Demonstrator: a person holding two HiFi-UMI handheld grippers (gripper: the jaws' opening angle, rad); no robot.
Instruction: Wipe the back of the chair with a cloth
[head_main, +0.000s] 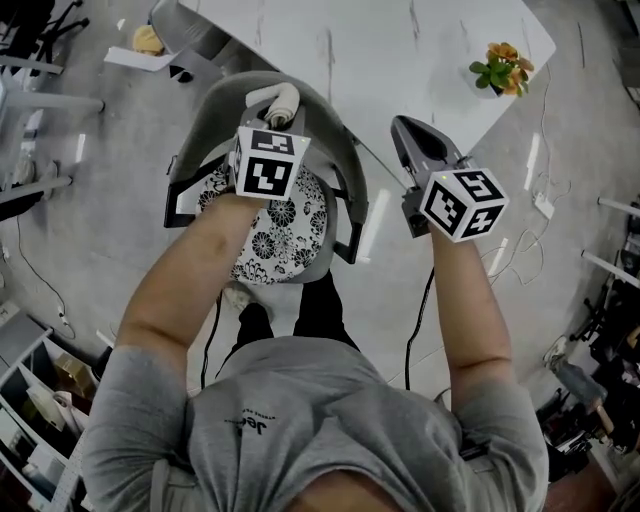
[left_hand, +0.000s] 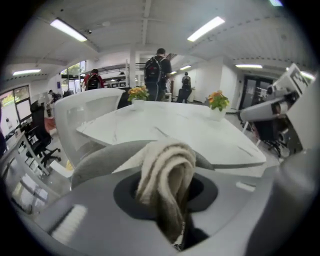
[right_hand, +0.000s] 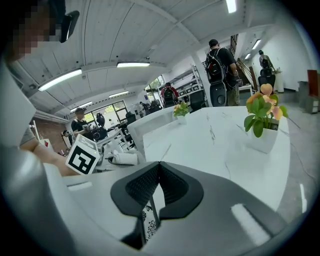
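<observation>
A grey-backed chair (head_main: 338, 140) with a black-and-white patterned seat (head_main: 285, 228) stands against the white table. My left gripper (head_main: 272, 118) is over the top of the chair back, shut on a folded cream cloth (head_main: 277, 99). In the left gripper view the cloth (left_hand: 167, 170) bulges out between the jaws of the left gripper (left_hand: 169, 197), just above the grey chair back (left_hand: 100, 156). My right gripper (head_main: 402, 125) hangs to the right of the chair, shut with nothing in it. In the right gripper view, the right gripper (right_hand: 159, 169) has its dark pads (right_hand: 142, 187) pressed together.
The white table (head_main: 400, 50) lies beyond the chair, with a potted flower (head_main: 503, 68) at its right end and another (left_hand: 138, 93) farther off. Cables (head_main: 520, 250) trail on the floor at right. Shelving (head_main: 35, 390) stands at lower left. People (left_hand: 157, 70) stand in the background.
</observation>
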